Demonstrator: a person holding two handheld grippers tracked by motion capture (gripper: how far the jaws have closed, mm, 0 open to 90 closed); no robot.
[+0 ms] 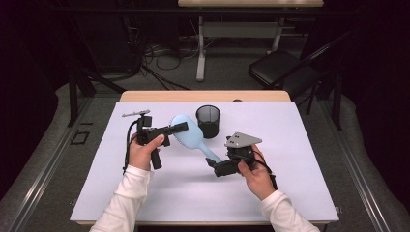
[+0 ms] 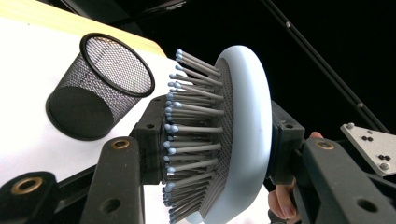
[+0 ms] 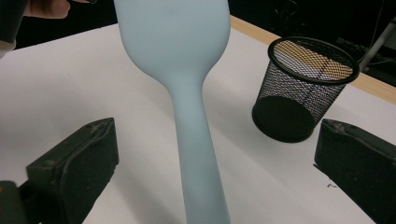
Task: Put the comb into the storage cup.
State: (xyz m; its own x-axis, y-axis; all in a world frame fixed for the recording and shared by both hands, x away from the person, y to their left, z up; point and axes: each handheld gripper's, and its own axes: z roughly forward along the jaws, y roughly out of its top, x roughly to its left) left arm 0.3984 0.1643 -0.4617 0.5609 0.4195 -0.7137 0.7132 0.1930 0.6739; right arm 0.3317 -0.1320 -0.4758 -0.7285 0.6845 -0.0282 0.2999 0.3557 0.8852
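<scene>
A light blue hairbrush (image 1: 189, 134) lies slantwise over the middle of the white sheet, head toward the far left. My left gripper (image 1: 178, 128) is shut on the head. In the left gripper view the brush head (image 2: 247, 121) stands on edge, one pad on its smooth back and the other among the bristles. My right gripper (image 1: 212, 163) is at the handle's near end and is open. In the right gripper view the handle (image 3: 194, 140) runs between the two wide-apart jaws of that gripper (image 3: 219, 135) and touches neither.
A black mesh cup (image 1: 208, 121) stands upright just behind the brush, close to its head (image 2: 100, 86) and to the right of the handle (image 3: 306, 88). The white sheet (image 1: 290, 145) covers the table. A folding chair (image 1: 285, 67) stands beyond the far edge.
</scene>
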